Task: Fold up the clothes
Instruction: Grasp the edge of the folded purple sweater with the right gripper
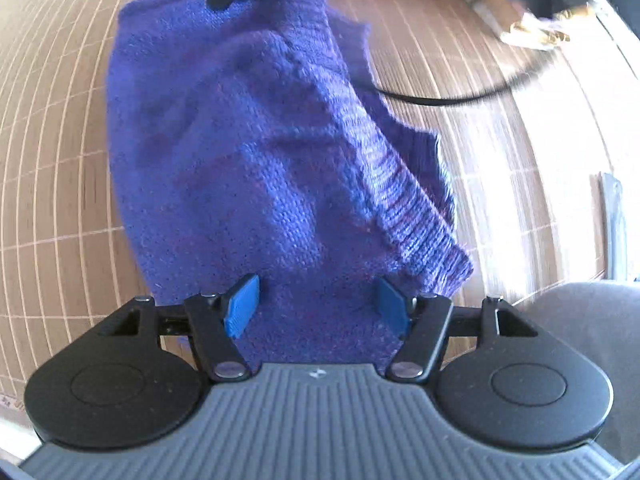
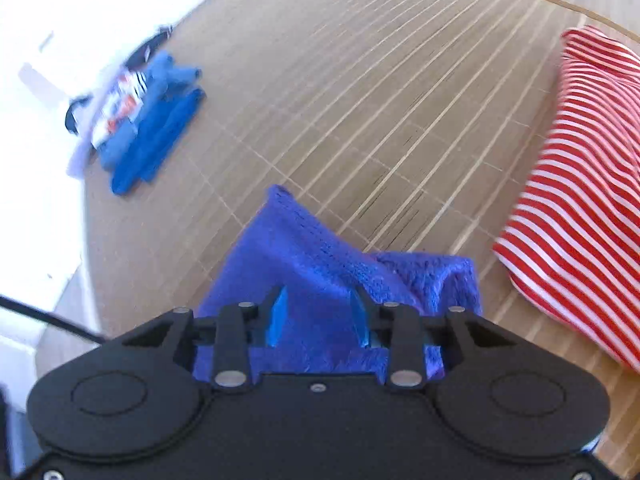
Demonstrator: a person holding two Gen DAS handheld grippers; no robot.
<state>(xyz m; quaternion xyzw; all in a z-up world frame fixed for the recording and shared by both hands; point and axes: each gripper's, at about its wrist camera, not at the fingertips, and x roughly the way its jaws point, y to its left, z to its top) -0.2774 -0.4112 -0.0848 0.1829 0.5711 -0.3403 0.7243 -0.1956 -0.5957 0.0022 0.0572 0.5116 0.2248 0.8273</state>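
One sweater partly folded on the mat, striped shirt waiting, folded pile done. Left gripper spread over the knit; right gripper straddles bunched fabric, can't tell if pinching.

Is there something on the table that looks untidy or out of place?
Mostly the purple knit sweater: it lies bunched, its ribbed hem running crooked across it. The red-striped garment is a loose heap at the mat's edge. The blue folded clothes look tidy. No damage shows.
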